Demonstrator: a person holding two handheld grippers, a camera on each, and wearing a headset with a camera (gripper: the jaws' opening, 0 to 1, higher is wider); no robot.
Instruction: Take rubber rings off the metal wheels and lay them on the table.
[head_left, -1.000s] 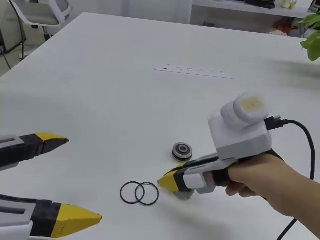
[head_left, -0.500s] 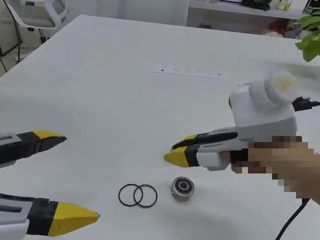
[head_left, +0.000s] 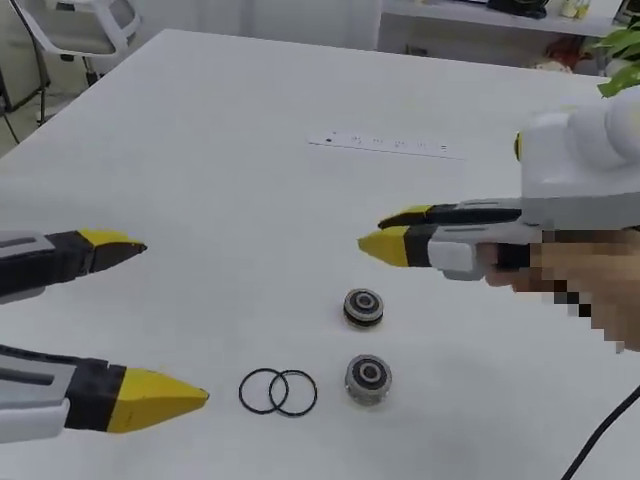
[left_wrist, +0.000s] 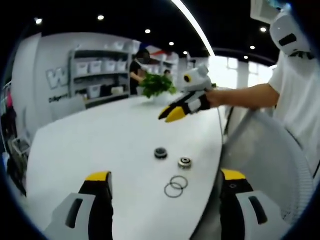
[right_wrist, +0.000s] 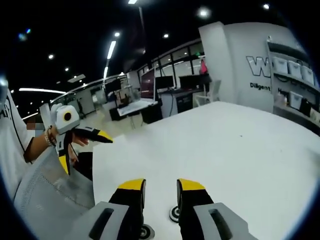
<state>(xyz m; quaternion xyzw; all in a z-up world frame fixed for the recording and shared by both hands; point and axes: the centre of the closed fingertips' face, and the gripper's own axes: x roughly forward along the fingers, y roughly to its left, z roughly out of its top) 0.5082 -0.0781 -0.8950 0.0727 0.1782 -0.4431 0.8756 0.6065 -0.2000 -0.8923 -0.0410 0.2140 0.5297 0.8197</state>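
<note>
wheel (head_left: 363, 307) at 12 o'clock of its twin (head_left: 368, 379) looked hard and skiddy, its rubber ring (head_left: 363, 320) thin and stretchy, best pinched at the rim; left hand-held gripper (head_left: 175, 322) was wide, right hand-held gripper (head_left: 372, 231) narrow, both empty.

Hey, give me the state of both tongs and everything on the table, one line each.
Left tongs: wide open, empty.
Right tongs: slightly open, empty.
Rubber rings: two, lying flat on the table, overlapping.
Near wheel: lying flat, rim looks bare metal.
Far wheel: lying flat, dark band around its rim.
</note>
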